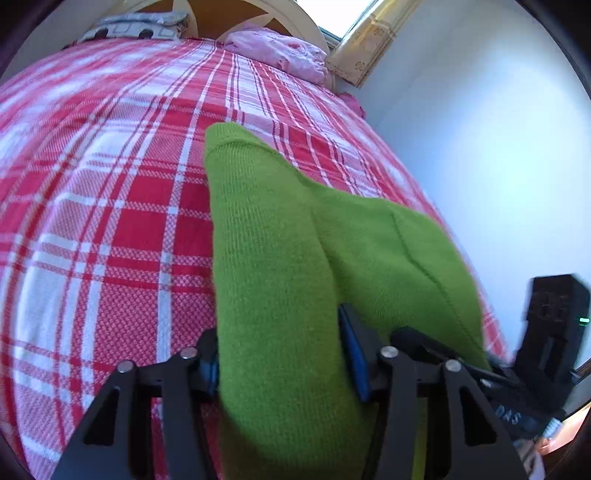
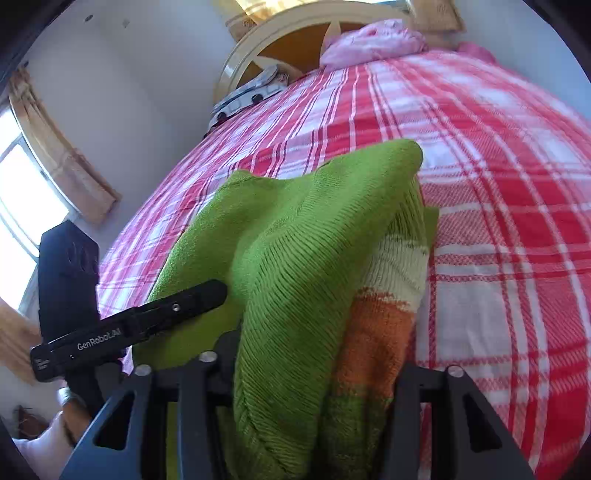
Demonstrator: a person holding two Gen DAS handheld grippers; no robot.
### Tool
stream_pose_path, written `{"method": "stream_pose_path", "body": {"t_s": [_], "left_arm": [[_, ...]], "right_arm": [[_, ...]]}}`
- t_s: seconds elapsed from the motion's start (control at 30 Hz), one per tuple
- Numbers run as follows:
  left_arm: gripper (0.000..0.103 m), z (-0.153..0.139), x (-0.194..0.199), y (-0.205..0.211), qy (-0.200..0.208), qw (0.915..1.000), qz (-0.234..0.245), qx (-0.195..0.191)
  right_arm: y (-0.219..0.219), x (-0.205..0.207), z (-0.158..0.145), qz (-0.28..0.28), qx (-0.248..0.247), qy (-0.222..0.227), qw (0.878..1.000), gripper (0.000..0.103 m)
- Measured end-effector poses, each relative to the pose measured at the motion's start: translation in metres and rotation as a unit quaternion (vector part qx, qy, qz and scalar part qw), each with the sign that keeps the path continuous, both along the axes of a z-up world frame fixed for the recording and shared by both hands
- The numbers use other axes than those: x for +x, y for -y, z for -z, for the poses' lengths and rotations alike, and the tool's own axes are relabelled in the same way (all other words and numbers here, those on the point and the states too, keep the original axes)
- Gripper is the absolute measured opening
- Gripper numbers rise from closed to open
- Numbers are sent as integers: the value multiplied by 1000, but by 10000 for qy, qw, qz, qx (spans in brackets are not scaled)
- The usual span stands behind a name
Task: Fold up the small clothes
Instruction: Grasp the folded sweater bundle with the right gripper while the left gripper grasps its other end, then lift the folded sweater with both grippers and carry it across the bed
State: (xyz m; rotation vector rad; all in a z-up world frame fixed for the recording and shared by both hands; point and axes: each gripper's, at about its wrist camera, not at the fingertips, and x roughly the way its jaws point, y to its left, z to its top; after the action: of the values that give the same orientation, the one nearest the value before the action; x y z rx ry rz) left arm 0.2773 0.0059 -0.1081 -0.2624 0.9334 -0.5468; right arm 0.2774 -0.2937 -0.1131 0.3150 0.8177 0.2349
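Observation:
A small green knit sweater (image 1: 280,258) with white and orange stripes (image 2: 376,317) hangs bunched above the red and white plaid bedspread (image 1: 110,221). My left gripper (image 1: 284,354) is shut on a thick fold of its green cloth. My right gripper (image 2: 314,369) is shut on another bunched part, where the stripes show. The sweater (image 2: 314,229) stretches between both grippers and drapes forward over the bed. The left gripper's body shows at the lower left of the right wrist view (image 2: 125,328).
The bed carries a crumpled pink cloth (image 1: 280,51) and a patterned pillow (image 1: 133,27) by the cream headboard (image 2: 295,29). A white wall (image 1: 480,147) runs along the bed's side. A curtained window (image 2: 22,177) is beside it.

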Motion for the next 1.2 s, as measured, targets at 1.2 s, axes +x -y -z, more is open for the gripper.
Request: {"method": "stream_pose_path", "body": {"t_s": [1.2], "left_arm": [[38, -45, -138, 13, 716, 9833, 184, 1664]], "right_arm": [[-49, -159, -23, 482, -113, 177, 9986, 39]]}}
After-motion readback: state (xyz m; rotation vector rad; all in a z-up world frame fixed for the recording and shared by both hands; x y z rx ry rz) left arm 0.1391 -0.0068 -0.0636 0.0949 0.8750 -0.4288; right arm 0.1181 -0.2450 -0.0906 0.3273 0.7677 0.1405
